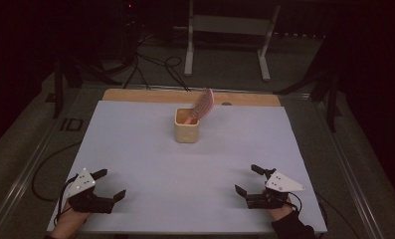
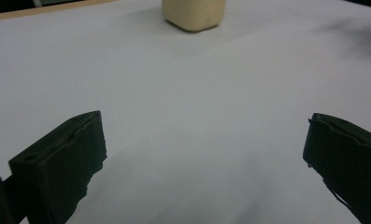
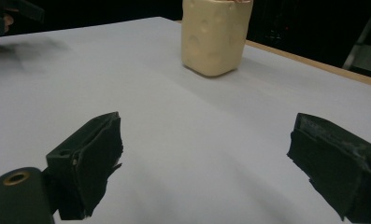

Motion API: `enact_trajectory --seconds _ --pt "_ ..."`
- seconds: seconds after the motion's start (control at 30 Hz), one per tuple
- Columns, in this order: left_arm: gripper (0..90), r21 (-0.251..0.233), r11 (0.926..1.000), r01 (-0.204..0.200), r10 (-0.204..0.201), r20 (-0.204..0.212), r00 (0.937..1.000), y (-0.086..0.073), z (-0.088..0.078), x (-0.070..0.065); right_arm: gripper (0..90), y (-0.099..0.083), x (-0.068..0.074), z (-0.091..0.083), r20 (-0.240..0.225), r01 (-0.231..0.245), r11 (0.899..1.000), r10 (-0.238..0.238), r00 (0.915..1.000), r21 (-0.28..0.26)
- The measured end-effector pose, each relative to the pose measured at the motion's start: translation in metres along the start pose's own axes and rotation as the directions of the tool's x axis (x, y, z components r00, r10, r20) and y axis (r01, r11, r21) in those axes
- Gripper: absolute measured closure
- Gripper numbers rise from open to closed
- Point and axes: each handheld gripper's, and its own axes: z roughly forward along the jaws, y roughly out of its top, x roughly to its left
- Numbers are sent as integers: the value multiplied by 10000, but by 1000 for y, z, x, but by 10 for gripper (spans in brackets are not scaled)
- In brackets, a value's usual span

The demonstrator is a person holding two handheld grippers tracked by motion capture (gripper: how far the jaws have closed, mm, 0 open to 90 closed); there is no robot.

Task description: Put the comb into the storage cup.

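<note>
White tabletop holds the cup well beyond both grippers' wide-spread jaws.

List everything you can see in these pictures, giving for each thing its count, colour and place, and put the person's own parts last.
cup: one, cream, on the far middle of the table, standing upright.
comb: one, pink, standing in the cup and leaning right over its rim.
table: one, white top with a wooden strip along its far edge.
frame: one, white, on the floor beyond the table.
cables: several, black, on the floor beyond the table's far left.
left tongs: one pair, black, near left of the table, jaws open, holding nothing.
right tongs: one pair, black, near right of the table, jaws open, holding nothing.
</note>
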Motion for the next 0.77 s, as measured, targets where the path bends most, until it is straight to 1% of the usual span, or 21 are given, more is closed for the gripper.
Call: enact_trajectory --seconds 0.03,0.13,0.17,0.2,0.27,0.47,0.77 --pt "0 18 10000 -49 49 14 10000 0 0 -1 93 0 0 0 0 0 10000 0 10000 0" --pt "0 18 10000 37 -37 43 10000 0 0 0 93 0 0 0 11 6 10000 -6 10000 28" --pt "0 37 10000 28 -28 -20 10000 0 0 0 93 0 0 0 6 11 10000 -11 10000 33" --pt "0 -85 9999 93 -93 38 9999 0 -1 -1 93 0 0 0 12 24 10000 -24 10000 40" --pt "0 -80 10000 20 -20 -17 10000 1 -2 -1 93 0 0 0 1 17 10000 -17 10000 27" --pt "0 -155 9999 33 -32 50 10000 2 -3 -3 93 0 0 1 -9 16 10000 -16 10000 39" --pt "0 -101 9999 40 -40 50 10000 1 -3 -2 93 0 0 1 -2 20 10000 -20 10000 45"
